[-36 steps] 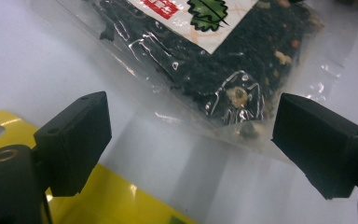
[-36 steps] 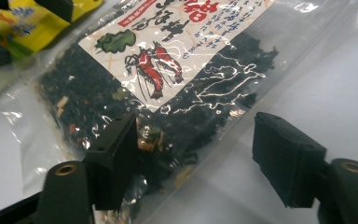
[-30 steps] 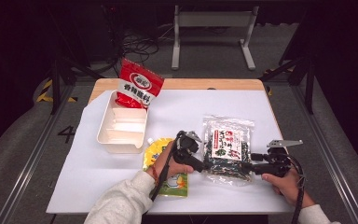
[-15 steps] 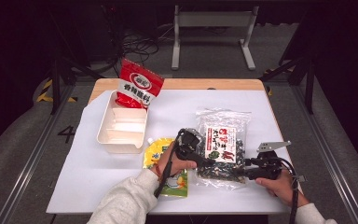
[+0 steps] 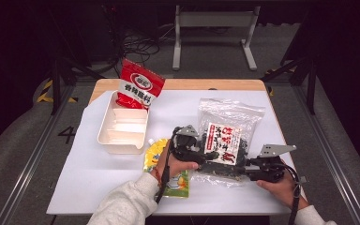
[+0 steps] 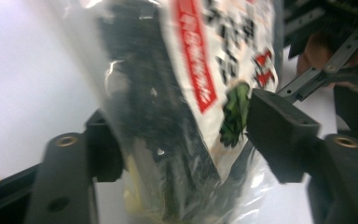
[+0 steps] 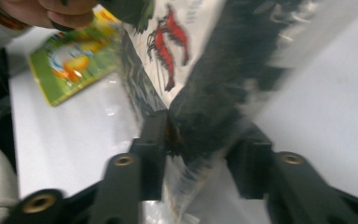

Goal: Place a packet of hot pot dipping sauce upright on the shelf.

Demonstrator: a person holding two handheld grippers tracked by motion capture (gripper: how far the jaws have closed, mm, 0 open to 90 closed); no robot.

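Observation:
A clear bag of dark dried food [image 5: 227, 136] with a white and red label lies slanted at the table's middle right, its near end held up between both grippers. My left gripper [image 5: 211, 154] grips its near left edge. In the left gripper view the bag [image 6: 177, 93] fills the gap of the left gripper [image 6: 186, 140], both pads pressing on it. My right gripper [image 5: 241, 168] pinches the near right corner. In the right gripper view the bag [image 7: 214, 84] bulges in the right gripper [image 7: 203, 140]. Both pairs of jaws have just been closing on the bag.
A white divided tray [image 5: 108, 136] sits at the left, a red snack packet [image 5: 139, 86] leaning on its far end. A yellow-green pouch [image 5: 157, 157] lies under the left hand, the same pouch [image 7: 74, 60] visible beside the bag. The table's wooden far edge [image 5: 178, 84] runs behind.
Both grippers closed onto the bag's near end and raised it a little. The bag shifted and now lies slanted. The right gripper came in leftward to the bag's corner.

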